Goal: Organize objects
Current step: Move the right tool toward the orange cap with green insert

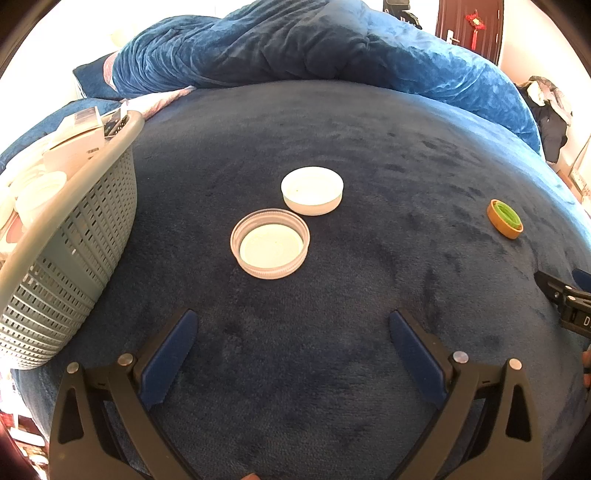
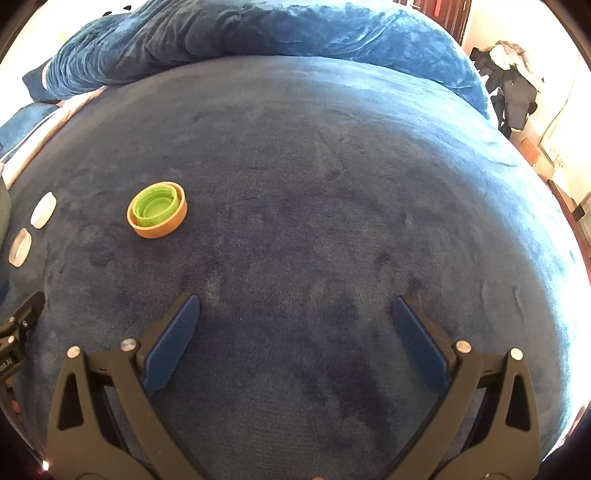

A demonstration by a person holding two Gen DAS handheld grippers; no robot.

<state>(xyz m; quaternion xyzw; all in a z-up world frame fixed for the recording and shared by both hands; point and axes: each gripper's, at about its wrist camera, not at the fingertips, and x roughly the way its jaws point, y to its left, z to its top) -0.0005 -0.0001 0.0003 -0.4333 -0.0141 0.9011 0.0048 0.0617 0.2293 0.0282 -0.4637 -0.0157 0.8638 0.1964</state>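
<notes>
On the dark blue blanket, an upturned clear lid [image 1: 270,243] lies ahead of my left gripper [image 1: 293,321], touching a white lid [image 1: 312,190] behind it. An orange cap with a green cap nested inside [image 1: 505,218] lies far right. A grey-blue perforated basket [image 1: 77,236] at the left holds white containers. My left gripper is open and empty. My right gripper [image 2: 295,306] is open and empty over bare blanket; the orange-green cap [image 2: 157,209] lies ahead to its left. The white lid [image 2: 43,209] and clear lid [image 2: 20,247] show at the far left edge.
A rumpled blue duvet [image 1: 295,44] is piled along the back of the bed. The right gripper's body [image 1: 565,302] shows at the left view's right edge. A dark door [image 1: 469,26] and hanging clothes [image 2: 511,81] stand beyond the bed.
</notes>
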